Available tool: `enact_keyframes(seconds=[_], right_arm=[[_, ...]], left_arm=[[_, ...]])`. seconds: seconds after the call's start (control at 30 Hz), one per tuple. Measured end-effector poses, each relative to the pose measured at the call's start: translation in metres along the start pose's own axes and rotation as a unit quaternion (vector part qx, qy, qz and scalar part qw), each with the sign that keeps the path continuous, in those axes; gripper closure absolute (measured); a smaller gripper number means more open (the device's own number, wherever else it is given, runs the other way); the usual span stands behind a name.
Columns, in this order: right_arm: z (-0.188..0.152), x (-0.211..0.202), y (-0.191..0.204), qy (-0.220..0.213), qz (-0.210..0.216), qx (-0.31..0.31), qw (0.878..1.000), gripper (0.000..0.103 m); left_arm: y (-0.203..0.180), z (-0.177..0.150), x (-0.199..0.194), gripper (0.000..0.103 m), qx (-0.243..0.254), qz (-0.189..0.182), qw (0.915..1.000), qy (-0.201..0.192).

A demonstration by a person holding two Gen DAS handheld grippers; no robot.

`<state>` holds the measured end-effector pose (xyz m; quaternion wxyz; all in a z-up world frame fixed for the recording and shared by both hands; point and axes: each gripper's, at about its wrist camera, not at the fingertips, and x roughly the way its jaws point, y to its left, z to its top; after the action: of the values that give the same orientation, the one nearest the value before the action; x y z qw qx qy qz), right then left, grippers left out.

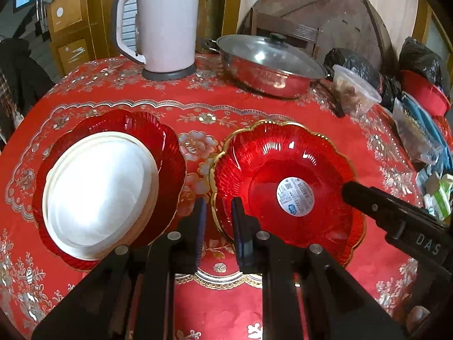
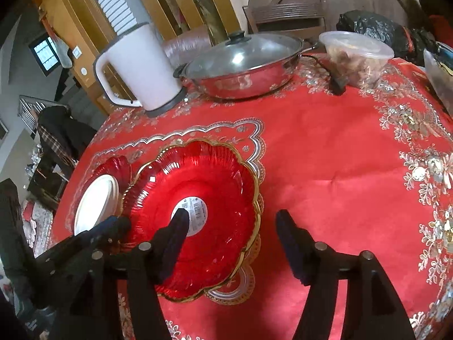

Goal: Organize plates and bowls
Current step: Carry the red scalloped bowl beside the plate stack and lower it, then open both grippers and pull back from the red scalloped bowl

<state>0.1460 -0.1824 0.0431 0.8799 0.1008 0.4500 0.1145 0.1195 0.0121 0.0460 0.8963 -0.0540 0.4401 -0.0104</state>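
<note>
Plates come first: a red scalloped plate with a gold rim (image 1: 283, 181) sits on the bench (image 1: 198, 107) (covered by a red floral cloth), empty except for a round white sticker (image 1: 295, 197) at its centre. Just beside it, to its left, a second red plate (image 1: 167, 153) holds a white bowl (image 1: 99, 192) turned upside down. Further back stand a white kettle (image 1: 164, 25), a steel pot under a glass lid (image 1: 269, 65) and a lidded clear tub of brownish food (image 1: 354, 90).

The left gripper (image 1: 218, 212) hovers low over the gap between the two plates, jaws parted only a little and holding nothing. The right gripper (image 2: 232, 223) reaches over the gold-rimmed plate's right edge, jaws spread wide, one finger above the sticker, the other beyond the rim.
</note>
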Motion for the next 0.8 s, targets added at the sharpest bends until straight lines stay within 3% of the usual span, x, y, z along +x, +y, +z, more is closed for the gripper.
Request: enact_keyframes(seconds=[0.1,0.17,0.23,0.43,0.8], right_arm=[[-0.005,-0.012,-0.004,-0.006,0.019,0.013,1.000,0.036],[-0.008,-0.018,-0.007,-0.006,0.029,0.019,0.999,0.032],[-0.014,-0.027,-0.009,-0.012,0.025,0.017,0.999,0.026],[-0.024,-0.042,-0.019,-0.018,0.036,0.032,0.999,0.021],[-0.031,-0.041,-0.032,-0.012,0.037,0.055,0.998,0.021]], left_arm=[[0.005,0.000,-0.010,0.086,-0.007,-0.006,0.9999,-0.007],[0.012,-0.001,-0.021,0.076,-0.013,-0.008,0.9997,-0.020],[0.017,-0.004,-0.027,0.052,-0.021,-0.012,0.9994,-0.023],[0.018,-0.017,-0.037,0.052,-0.012,-0.018,0.9995,-0.024],[0.006,-0.031,-0.026,0.052,0.001,-0.011,0.9998,-0.014]])
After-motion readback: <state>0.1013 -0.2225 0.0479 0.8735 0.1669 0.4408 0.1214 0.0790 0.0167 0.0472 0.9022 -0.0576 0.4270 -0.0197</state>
